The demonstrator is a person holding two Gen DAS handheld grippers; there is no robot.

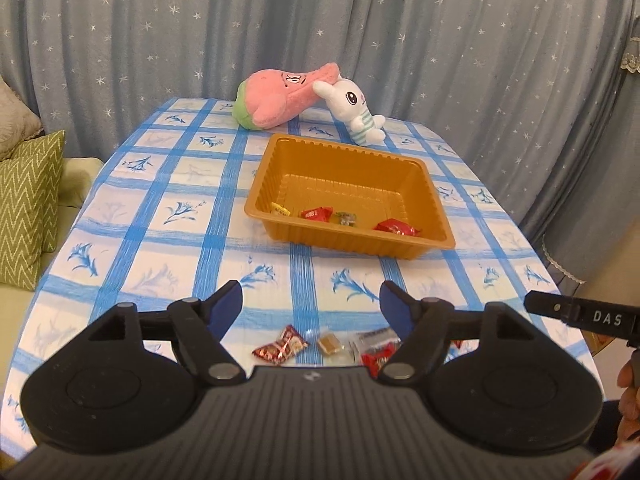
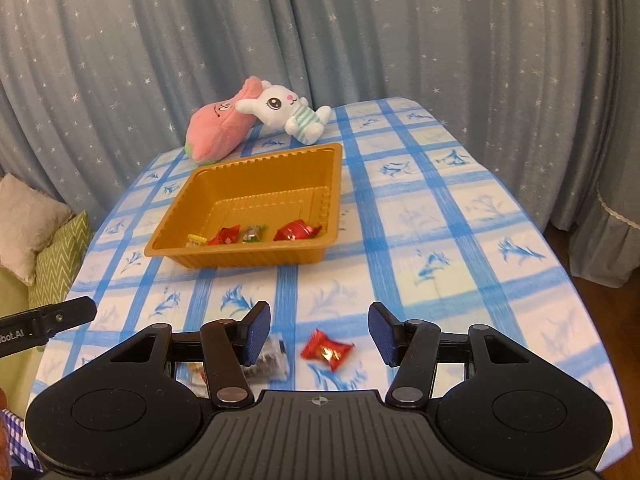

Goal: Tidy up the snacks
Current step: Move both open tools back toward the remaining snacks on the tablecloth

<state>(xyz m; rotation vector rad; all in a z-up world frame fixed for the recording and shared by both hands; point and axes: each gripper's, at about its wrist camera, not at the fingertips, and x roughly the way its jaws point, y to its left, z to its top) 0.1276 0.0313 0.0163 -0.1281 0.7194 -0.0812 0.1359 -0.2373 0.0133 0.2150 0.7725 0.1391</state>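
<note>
Covering table: blue-check cloth (image 1: 160, 208) (starry curtain (image 1: 160, 40) behind) | both jaws spread — empty

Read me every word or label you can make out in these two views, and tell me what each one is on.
"DAS": on the black arm of the right tongs, at the left view's right edge.
"bot.AI", its start cut off: on the black arm of the left tongs, at the right view's left edge.
Printing on the red, yellow and clear snack wrappers: too small to read.

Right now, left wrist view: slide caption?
Open left gripper above loose candies; four sweets already in the gold tray.
</note>
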